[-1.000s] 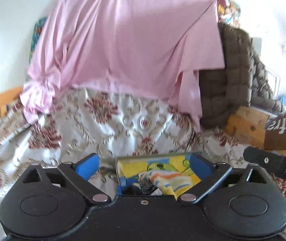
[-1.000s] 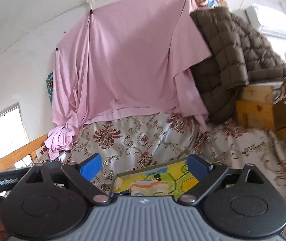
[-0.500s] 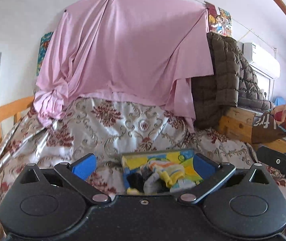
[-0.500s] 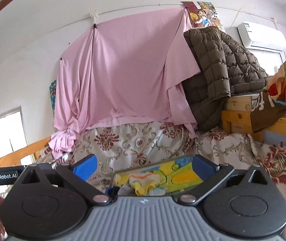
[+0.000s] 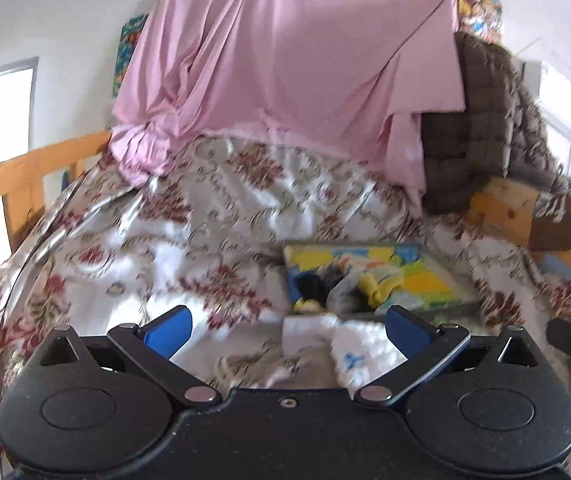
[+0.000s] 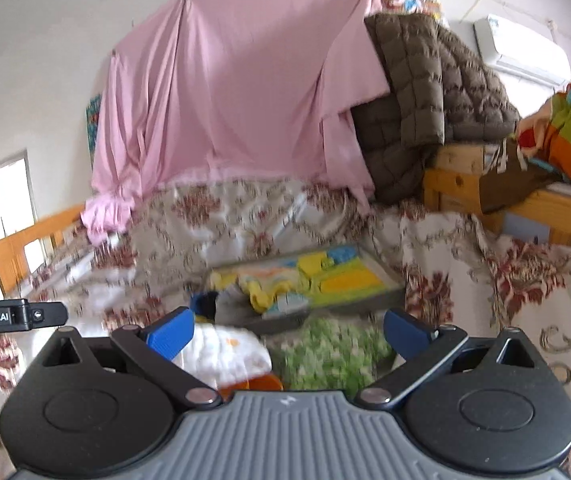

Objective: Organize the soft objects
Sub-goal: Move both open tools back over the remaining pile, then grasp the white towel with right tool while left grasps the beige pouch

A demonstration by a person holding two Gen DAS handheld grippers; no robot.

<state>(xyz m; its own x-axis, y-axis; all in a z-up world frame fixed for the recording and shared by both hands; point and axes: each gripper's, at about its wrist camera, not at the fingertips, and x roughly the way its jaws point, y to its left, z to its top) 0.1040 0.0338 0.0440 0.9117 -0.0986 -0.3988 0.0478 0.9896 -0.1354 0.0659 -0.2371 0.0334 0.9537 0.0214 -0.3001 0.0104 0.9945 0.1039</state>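
Observation:
A colourful shallow tray (image 5: 437,286) (image 6: 373,298) lies on the floral bedspread and holds several small socks (image 5: 377,284) (image 6: 265,292), some yellow, some dark. In front of it lie a white cloth (image 5: 361,344) (image 6: 221,350) and a green-patterned cloth (image 6: 329,354). My left gripper (image 5: 287,330) is open and empty, above the bedspread, with the white cloth just inside its right finger. My right gripper (image 6: 289,330) is open and empty above the white and green cloths.
A pink sheet (image 5: 285,72) hangs behind the bed. A brown quilted jacket (image 6: 425,92) drapes over wooden shelving (image 6: 525,200) at the right. A wooden rail (image 5: 25,172) runs along the bed's left side. An orange object (image 6: 259,382) peeks out under the white cloth.
Both cameras have pulled back and tilted down. The tray now sits farther ahead, and the white and green cloths in front of it have come into view. Both grippers stay open.

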